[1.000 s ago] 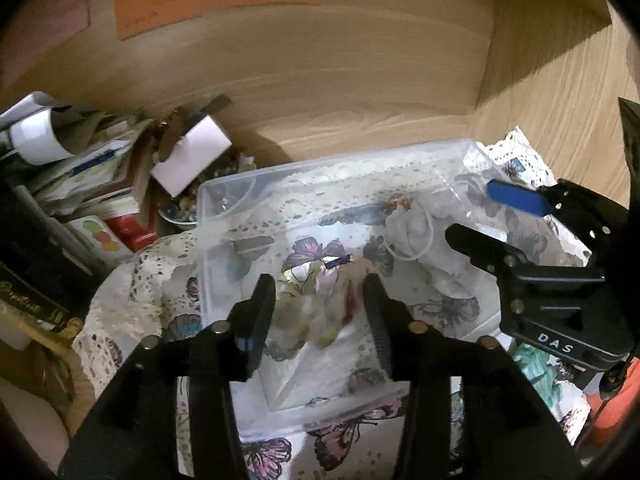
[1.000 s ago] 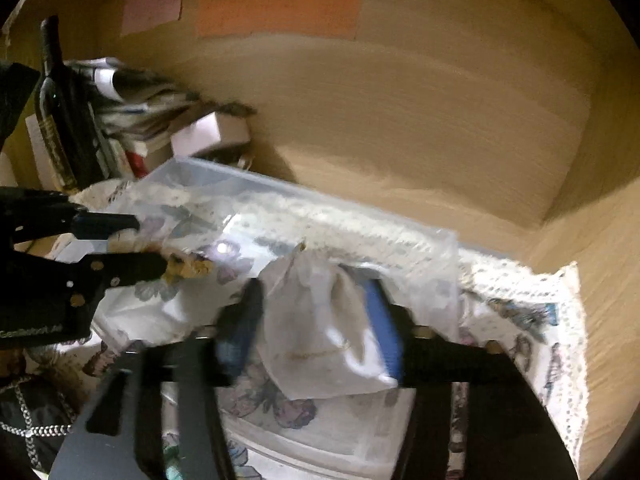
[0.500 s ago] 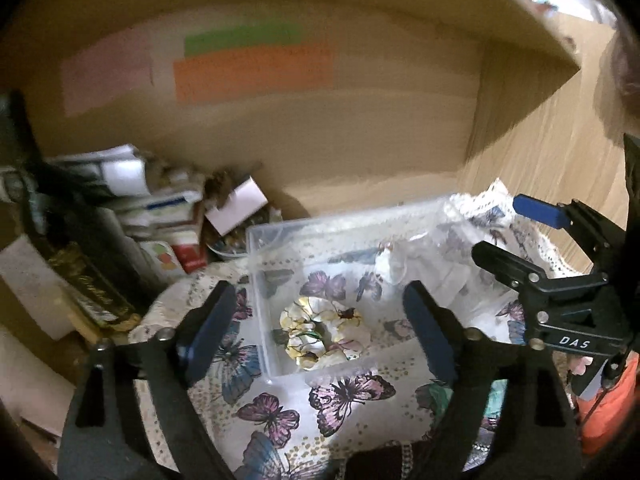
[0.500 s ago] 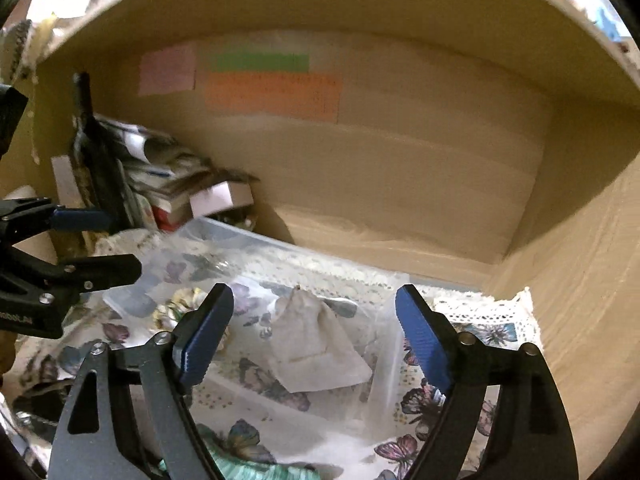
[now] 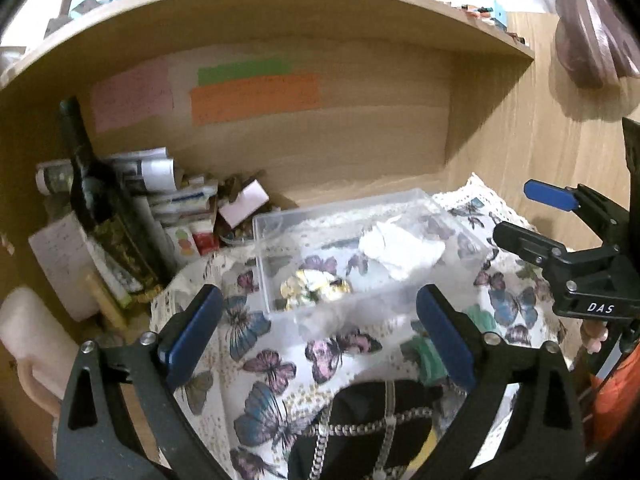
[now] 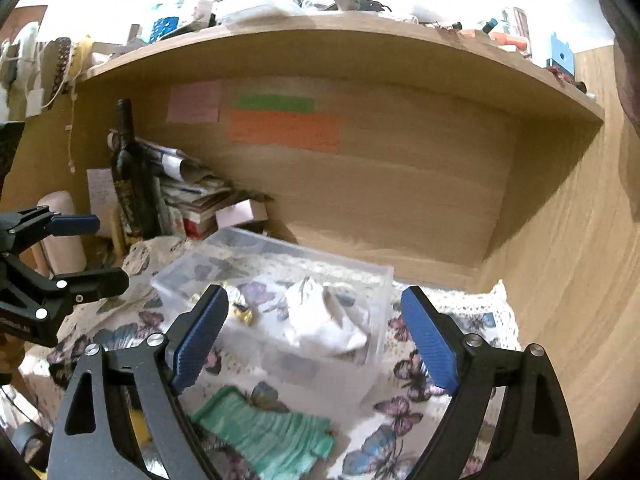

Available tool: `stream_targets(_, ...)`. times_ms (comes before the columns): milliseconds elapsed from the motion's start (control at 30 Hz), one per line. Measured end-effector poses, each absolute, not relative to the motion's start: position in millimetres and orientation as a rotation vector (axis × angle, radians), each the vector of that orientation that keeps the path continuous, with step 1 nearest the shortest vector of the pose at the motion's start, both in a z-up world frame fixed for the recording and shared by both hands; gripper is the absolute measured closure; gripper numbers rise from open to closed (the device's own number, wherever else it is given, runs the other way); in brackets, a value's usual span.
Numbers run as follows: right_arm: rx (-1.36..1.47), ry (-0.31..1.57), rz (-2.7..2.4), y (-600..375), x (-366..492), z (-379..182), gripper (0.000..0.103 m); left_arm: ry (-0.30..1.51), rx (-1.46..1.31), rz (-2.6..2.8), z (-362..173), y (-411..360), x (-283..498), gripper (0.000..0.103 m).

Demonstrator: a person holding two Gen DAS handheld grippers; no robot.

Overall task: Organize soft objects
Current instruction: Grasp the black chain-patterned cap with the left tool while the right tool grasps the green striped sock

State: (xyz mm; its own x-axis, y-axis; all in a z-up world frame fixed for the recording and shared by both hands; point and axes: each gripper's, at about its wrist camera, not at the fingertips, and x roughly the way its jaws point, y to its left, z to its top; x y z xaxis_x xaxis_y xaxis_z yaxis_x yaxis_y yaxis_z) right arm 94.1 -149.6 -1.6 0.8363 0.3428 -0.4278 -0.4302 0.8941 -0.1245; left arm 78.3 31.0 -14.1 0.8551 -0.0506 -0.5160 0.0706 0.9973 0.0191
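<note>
A clear plastic box (image 5: 280,224) (image 6: 380,280) stands on a butterfly-print cloth (image 5: 260,364). Inside lie a white soft pouch (image 5: 400,250) (image 6: 320,322) and a gold floral scrunchie (image 5: 316,286) (image 6: 242,312). A green knitted piece (image 6: 264,428) (image 5: 430,356) lies on the cloth in front of the box. A black item with a white chain (image 5: 372,420) lies nearest me. My left gripper (image 5: 316,332) is open and empty, pulled back from the box. My right gripper (image 6: 316,340) is open and empty, above the green piece.
A dark bottle (image 5: 104,208) and a stack of papers and books (image 5: 172,196) stand at the back left. The wooden shelf back (image 6: 360,184) carries coloured sticky notes (image 6: 284,130). A wooden side wall (image 6: 560,260) closes the right.
Both grippers let go of the scrunchie and the white pouch inside the box, opened wide and drew back and up. Both items now lie in the box.
</note>
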Motion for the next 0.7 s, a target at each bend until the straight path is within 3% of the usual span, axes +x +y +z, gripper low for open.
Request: stream_targets(700, -0.269, 0.753, 0.484, -138, 103, -103, 0.018, 0.713, -0.008, -0.113, -96, 37, 66, 0.004)
